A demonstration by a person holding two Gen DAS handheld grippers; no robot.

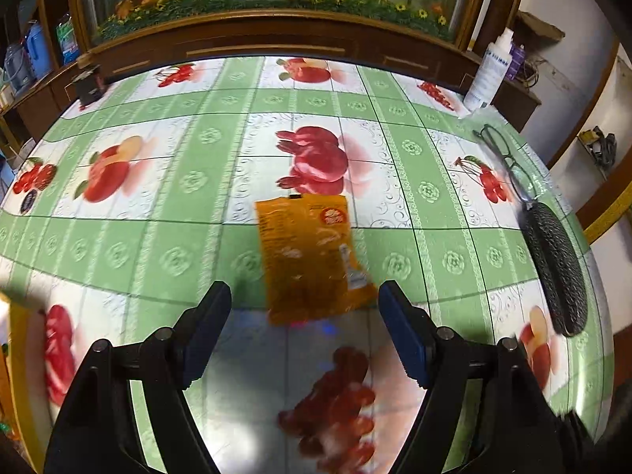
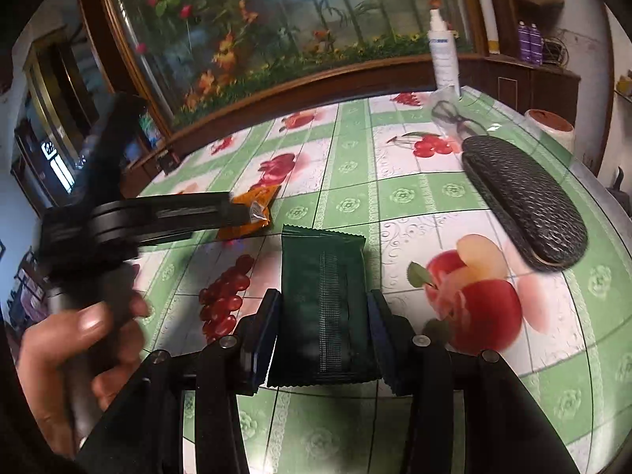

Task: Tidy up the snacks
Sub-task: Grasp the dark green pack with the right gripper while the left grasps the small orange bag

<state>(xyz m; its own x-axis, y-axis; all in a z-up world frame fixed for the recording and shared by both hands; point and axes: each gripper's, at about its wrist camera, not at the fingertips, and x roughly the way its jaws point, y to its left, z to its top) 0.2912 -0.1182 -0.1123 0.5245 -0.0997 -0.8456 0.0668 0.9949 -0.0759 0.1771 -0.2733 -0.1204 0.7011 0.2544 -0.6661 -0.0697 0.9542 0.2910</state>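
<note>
An orange snack packet (image 1: 312, 256) lies flat on the green fruit-print tablecloth (image 1: 158, 245). My left gripper (image 1: 305, 290) is open, its fingertips on either side of the packet's near end without touching it. In the right wrist view a dark green snack packet (image 2: 322, 296) sits between the blue pads (image 2: 266, 328) of my right gripper (image 2: 322, 316), which press on its two long edges. That view also shows my left gripper (image 2: 237, 213), held by a hand (image 2: 79, 339), at the orange packet (image 2: 252, 205).
A black textured glasses case (image 1: 557, 272) (image 2: 521, 197) lies on the right of the table, with eyeglasses (image 1: 501, 154) and a white spray bottle (image 1: 489, 75) beyond it. A small dark box (image 1: 89, 87) stands at the far left corner. A wooden cabinet borders the far edge.
</note>
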